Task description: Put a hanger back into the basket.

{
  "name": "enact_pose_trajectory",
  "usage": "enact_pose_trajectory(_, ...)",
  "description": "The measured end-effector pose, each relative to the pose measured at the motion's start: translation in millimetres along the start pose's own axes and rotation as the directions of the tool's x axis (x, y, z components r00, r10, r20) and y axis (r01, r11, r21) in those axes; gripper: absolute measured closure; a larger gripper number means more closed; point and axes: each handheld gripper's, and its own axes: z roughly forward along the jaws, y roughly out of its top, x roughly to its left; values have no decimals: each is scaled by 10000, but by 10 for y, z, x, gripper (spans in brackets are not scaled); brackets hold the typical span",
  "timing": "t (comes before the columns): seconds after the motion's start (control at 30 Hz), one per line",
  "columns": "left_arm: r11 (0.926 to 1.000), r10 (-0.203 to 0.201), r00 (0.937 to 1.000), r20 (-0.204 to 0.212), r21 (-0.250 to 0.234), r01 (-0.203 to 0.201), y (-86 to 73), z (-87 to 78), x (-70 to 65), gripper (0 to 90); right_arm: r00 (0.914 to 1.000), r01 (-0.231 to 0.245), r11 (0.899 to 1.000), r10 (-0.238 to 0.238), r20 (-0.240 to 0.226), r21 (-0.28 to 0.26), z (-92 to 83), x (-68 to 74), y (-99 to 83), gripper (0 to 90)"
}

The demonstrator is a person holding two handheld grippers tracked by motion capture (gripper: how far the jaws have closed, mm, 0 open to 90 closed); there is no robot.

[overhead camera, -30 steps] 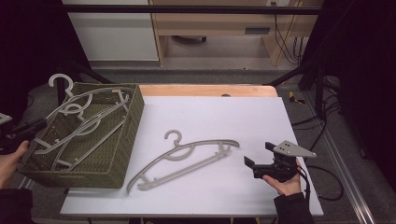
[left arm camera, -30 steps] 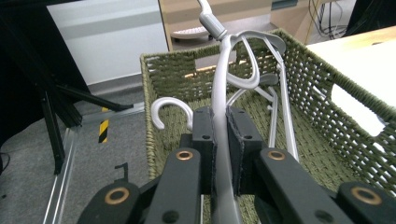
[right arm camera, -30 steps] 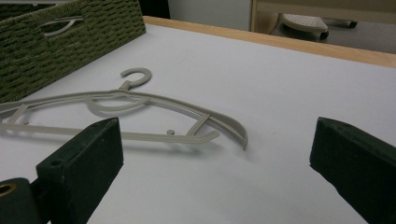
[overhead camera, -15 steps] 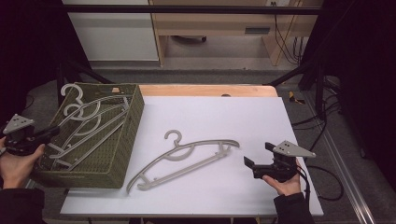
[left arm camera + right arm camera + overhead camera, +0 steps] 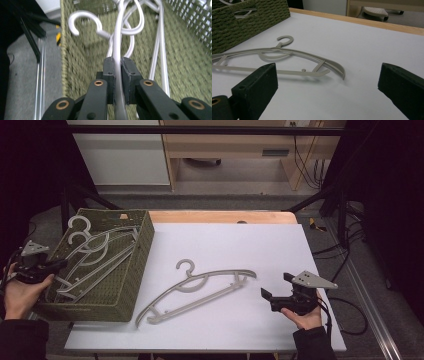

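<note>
A: High view first; our left tool (image 5: 52, 265) sits at the near-left wall of the woven basket (image 5: 141, 240), pads clamped on a grey hanger (image 5: 95, 265) that lies w/ others inside it.

B: Left gripper view backs that; both pads (image 5: 110, 72) squeeze the hanger's thin bar (image 5: 117, 50); its hook (image 5: 85, 21) curls over the basket floor just ahead. We can't tell whether it rests fully on the weave or hangs a bit above.

A: And our right tool (image 5: 280, 290)?

B: Jaws stand wide apart, nothing between them; it hovers low over the white tabletop (image 5: 300, 250) near the right edge, aimed at the loose hanger (image 5: 200, 287); right gripper view shows that hanger (image 5: 287, 53) flat on the sheet, just ahead of the pads, not touched.

A: So progress, as we judge it: several hangers lie in the basket, approx three; one more is in our left grip there; one lies out on the tabletop.

B: Agreed; if we're packing, what's left is to let go on the left, then fetch the last one; if we're unpacking, most of the job remains; pics alone don't settle which.
</note>
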Motion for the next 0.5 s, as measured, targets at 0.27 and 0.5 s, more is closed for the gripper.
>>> enact_pose_trajectory(0.27,9954,-242,9994,242,937,218,-85,72,15,783,10000,-18,10000,17,-15,-42,-10,-3,3,29)
enact_pose_trajectory(0.5,9985,-350,9977,587,439,324,-114,9,15,702,10000,-18,10000,17,-23,-63,-15,3,8,29)
